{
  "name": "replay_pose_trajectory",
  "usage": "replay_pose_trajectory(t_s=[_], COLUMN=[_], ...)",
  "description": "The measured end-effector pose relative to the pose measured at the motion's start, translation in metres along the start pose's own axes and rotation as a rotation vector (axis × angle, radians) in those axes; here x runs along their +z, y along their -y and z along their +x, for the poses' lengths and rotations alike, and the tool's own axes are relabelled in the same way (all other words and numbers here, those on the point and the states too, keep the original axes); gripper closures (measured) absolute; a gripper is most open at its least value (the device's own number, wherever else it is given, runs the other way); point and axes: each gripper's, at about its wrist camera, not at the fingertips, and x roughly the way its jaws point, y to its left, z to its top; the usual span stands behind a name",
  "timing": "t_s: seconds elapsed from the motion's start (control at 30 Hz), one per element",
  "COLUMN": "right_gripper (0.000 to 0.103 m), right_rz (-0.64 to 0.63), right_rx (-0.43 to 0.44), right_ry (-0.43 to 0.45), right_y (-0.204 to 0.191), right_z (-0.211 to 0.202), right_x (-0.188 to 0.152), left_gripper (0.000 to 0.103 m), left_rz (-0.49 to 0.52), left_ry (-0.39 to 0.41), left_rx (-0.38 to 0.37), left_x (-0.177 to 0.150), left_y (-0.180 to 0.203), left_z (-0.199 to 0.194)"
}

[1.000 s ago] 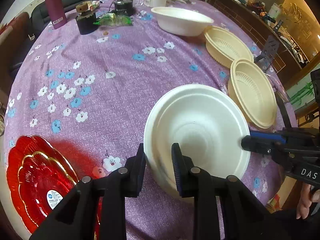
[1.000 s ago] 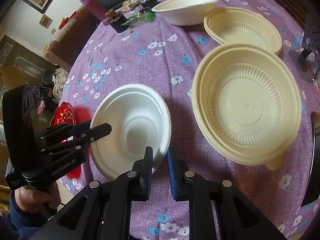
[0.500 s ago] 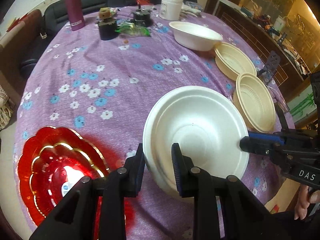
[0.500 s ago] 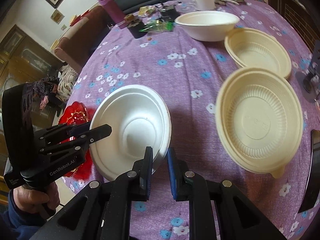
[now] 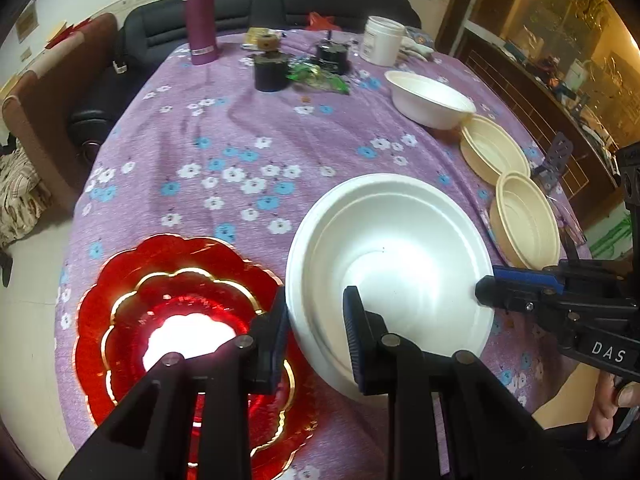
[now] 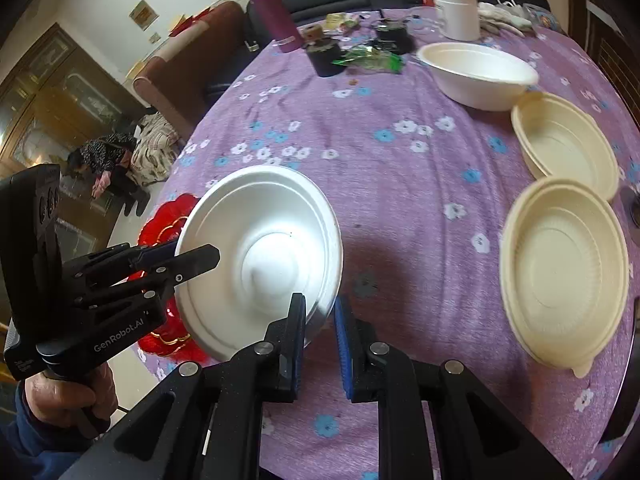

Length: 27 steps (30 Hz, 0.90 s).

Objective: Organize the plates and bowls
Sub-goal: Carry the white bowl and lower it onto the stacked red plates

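The near edge of the white foam bowl point(image 5: 394, 276) is covered by the left gripper point(image 5: 316, 336) in the left wrist view, so the exact contact there is hard to read; the left fingers point(image 5: 354, 334) stand narrow with the bowl's rim between them, one outside the wall and one inside, and appear to pinch it. In the right wrist view the right gripper point(image 6: 320, 336) is nearly closed on the opposite rim of the same bowl, its fingers point(image 6: 298, 332) straddling the thin edge. The bowl is tilted and seems lifted off the desk point(image 6: 400, 168), casting a shadow on the purple flowered cloth. Beneath and beside it lies the red scalloped plate point(image 5: 132, 312), partly hidden by the left gripper's frame and washed out by glare at its centre. Two cream bowls point(image 6: 564, 276) sit on the right side of the desk, touching each other, and a second white bowl point(image 6: 478, 76) stands further back, against the farther cream bowl. The left hand point(image 6: 68, 396) is cut off at the lower frame edge.
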Motion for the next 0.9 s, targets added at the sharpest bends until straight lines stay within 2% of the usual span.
replay_pose_trajectory(t_s=[0.4,0.5,0.9], right_gripper=[0.086,0.086,0.086], right_rz=[-0.120,-0.176,-0.318], right_rx=[0.018,0.024,0.028], right_ry=[-0.015,-0.019,-0.113], right_y=[-0.052,-0.072,-0.129], right_z=[0.013,0.017,0.069], right_x=[0.015,0.018,0.017], left_gripper=[0.078,0.075,0.073], left_rz=[-0.103,-0.137,-0.248], left_ry=[0.030,0.028,-0.026], left_rx=[0.034,0.048,0.103], left_x=[-0.021,-0.029,-0.060], left_y=[-0.050,-0.064,-0.119], left_z=[-0.024,-0.029,-0.022])
